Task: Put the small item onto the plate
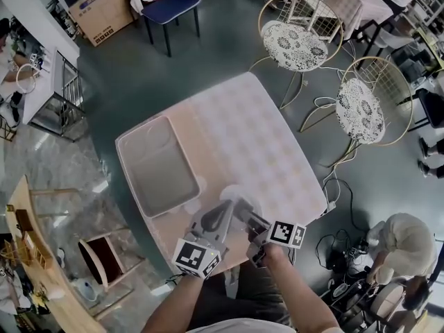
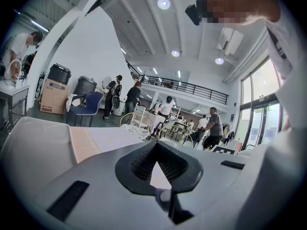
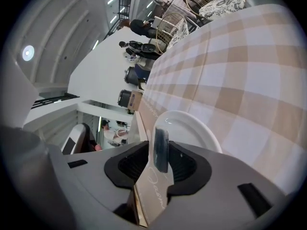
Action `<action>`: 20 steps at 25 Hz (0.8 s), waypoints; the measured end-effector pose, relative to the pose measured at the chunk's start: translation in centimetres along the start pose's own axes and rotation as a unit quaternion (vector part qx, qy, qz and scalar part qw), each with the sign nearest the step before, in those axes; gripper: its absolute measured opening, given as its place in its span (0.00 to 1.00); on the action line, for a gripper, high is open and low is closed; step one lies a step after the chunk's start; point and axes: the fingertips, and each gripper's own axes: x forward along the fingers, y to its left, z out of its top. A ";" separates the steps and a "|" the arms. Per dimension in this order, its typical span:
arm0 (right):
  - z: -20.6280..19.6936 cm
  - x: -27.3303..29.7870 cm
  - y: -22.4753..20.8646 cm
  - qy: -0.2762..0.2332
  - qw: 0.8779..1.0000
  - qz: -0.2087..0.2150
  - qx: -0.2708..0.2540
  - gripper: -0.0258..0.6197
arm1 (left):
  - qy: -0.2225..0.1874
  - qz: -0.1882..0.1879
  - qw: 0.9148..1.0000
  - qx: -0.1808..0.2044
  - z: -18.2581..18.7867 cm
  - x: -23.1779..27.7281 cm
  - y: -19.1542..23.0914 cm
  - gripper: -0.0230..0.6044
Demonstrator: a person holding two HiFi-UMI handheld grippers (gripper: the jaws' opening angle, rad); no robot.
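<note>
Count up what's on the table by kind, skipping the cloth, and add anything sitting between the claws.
Tray: 1
Plate: 1
Small dark item, standing between the jaws of the right claw over the plate: 1
Total: 3

A big open workshop-type hall is pretty much given away by the mezzanine railing [image 2: 192, 87], cardboard box [image 1: 104, 9] and floor cables [image 1: 338, 179].
</note>
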 end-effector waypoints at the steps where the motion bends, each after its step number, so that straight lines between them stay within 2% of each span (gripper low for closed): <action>1: 0.0 0.1 0.0 0.003 1.000 -0.006 -0.005 0.23 | 0.001 0.000 1.000 0.000 -0.1 0.0 0.0 0.04; 8: -0.4 -0.3 -1.2 0.028 0.995 -0.081 -0.043 0.32 | 0.004 0.002 1.000 -0.006 -0.2 0.1 0.1 0.04; 12: -0.7 -0.4 -1.8 0.054 0.987 -0.133 -0.070 0.37 | 0.004 0.002 1.000 -0.011 0.2 -0.1 0.0 0.04; 16: -0.2 -1.2 -1.9 0.067 0.975 -0.176 -0.118 0.37 | 0.005 0.003 1.000 -0.012 0.7 -0.1 -0.3 0.04; 20: 0.6 -2.1 -1.5 0.070 0.966 -0.196 -0.150 0.37 | 0.016 0.006 1.000 -0.014 0.7 -0.1 -0.5 0.04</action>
